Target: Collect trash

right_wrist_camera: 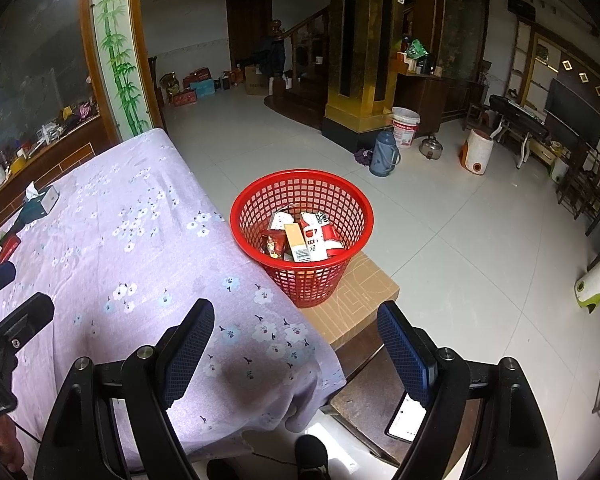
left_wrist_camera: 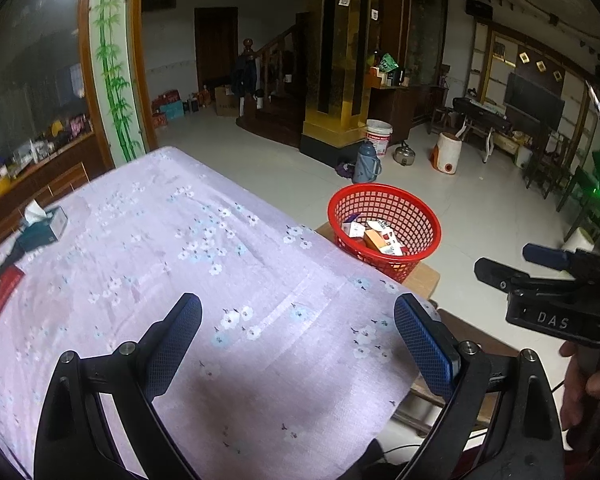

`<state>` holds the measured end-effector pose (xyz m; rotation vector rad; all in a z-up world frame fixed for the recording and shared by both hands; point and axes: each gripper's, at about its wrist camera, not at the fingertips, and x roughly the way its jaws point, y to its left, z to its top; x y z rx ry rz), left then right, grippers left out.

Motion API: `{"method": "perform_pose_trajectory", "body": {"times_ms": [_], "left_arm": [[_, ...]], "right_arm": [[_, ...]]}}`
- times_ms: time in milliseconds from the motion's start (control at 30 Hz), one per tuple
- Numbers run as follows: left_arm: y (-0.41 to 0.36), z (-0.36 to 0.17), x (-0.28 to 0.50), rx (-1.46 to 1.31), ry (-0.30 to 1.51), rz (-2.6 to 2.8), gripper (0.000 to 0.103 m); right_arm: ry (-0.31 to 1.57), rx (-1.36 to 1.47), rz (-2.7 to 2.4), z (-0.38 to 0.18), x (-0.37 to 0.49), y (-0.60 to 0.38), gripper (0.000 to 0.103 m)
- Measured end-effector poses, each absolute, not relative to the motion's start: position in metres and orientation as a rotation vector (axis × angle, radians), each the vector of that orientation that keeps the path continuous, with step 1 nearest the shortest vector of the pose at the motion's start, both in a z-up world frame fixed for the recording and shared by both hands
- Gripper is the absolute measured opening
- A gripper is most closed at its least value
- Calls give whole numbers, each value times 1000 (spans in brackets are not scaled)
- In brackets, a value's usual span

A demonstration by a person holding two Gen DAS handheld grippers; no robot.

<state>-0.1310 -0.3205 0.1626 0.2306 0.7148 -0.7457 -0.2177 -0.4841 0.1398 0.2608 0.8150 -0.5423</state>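
Right wrist view showed my right gripper (right_wrist_camera: pixel 296 344) spread wide, empty; ahead, one red basket (right_wrist_camera: pixel 300 184) held several cartons. Left gripper (left_wrist_camera: pixel 298 340) likewise wide over the tablecloth (left_wrist_camera: pixel 140 248).

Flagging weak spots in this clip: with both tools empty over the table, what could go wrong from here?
The red basket stands on a cardboard box beside the table, apparently near the box's edge; a knock could tip it. The tissue box and red packet lie at the table's far side, so reaching may drag the loose tablecloth. The tissue box may get binned wrongly.
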Motion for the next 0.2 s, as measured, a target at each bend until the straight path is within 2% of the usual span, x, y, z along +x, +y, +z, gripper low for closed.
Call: {"method": "perform_pose_trajectory", "body": {"times_ms": [200], "left_arm": [[-292,155,-118,125,755,-652,96]], "right_arm": [[847,259,-507,131,-205,-477,87]]}}
